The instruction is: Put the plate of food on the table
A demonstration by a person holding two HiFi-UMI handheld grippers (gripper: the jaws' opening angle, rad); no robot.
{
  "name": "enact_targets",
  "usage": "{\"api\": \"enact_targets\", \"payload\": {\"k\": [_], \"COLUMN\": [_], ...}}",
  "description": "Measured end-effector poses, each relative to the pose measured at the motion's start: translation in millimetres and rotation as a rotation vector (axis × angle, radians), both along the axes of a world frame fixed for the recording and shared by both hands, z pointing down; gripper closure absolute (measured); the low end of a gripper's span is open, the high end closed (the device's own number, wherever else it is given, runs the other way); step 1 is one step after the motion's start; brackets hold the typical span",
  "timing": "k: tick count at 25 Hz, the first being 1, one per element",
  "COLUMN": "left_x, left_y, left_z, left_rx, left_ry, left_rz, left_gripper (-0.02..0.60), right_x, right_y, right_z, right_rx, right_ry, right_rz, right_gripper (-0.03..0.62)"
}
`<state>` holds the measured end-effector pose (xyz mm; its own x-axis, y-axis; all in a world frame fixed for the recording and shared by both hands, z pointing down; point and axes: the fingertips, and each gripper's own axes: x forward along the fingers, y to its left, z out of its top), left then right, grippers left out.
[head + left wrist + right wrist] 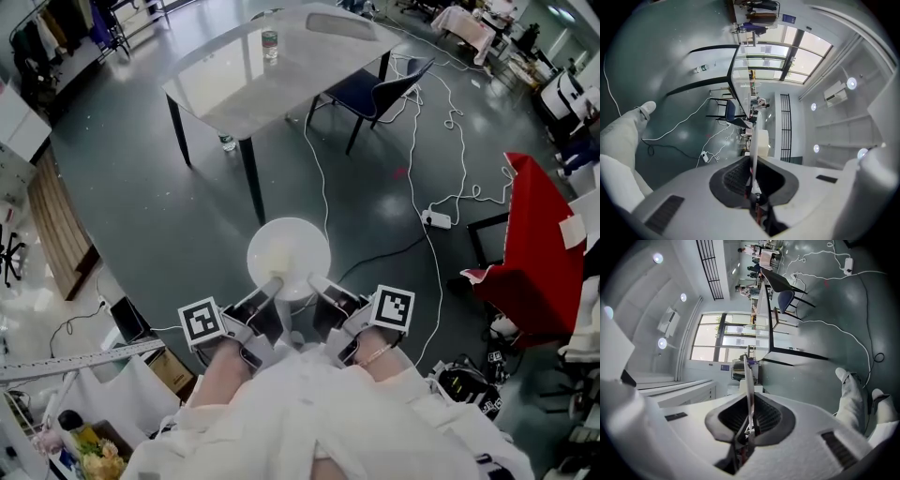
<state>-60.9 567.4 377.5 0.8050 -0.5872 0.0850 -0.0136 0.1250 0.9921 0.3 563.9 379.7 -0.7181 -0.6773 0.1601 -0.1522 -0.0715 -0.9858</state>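
A round white plate (289,255) with a pale heap of food on it hangs over the grey floor in front of me. My left gripper (271,287) is shut on its near left rim and my right gripper (315,287) is shut on its near right rim. In the left gripper view the plate (753,140) shows edge-on between the dark pads of the left gripper (752,171), with a pale block of food beside it. The right gripper view shows the plate's thin rim (749,380) pinched in the right gripper (750,416). The pale-topped table (309,70) stands ahead, well beyond the plate.
A bottle (270,42) stands on the table's far side; another lies on the floor (227,142) by a black leg. A dark blue chair (380,89) sits at the table's right. White cables and a power strip (437,218) trail across the floor. Red-draped furniture (539,244) stands right.
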Motion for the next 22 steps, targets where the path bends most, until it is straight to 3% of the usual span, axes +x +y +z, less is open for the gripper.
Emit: {"api": "enact_targets", "payload": {"k": [8,17,22], "left_x": [-1,-28,-31], "left_y": [-93,-227,-272], "left_z": [-1,-21,-17], "left_rx": [0.016,0.088,0.082], "left_ry": [-0.001,-0.037,-0.045], "left_rz": [0.044,0.096,0.121], "left_gripper": [0.548,0.548,0.549], "right_x": [1,-28,-32], "right_y": [-89,-221,-266], "right_z": [1,-14,-11], "right_rx": [0.022,0.080,0.077], "right_ry": [0.030,-0.012,-0.015], "right_rz": [0.052,0.093,0.131], "right_gripper": [0.580,0.580,0.580]}}
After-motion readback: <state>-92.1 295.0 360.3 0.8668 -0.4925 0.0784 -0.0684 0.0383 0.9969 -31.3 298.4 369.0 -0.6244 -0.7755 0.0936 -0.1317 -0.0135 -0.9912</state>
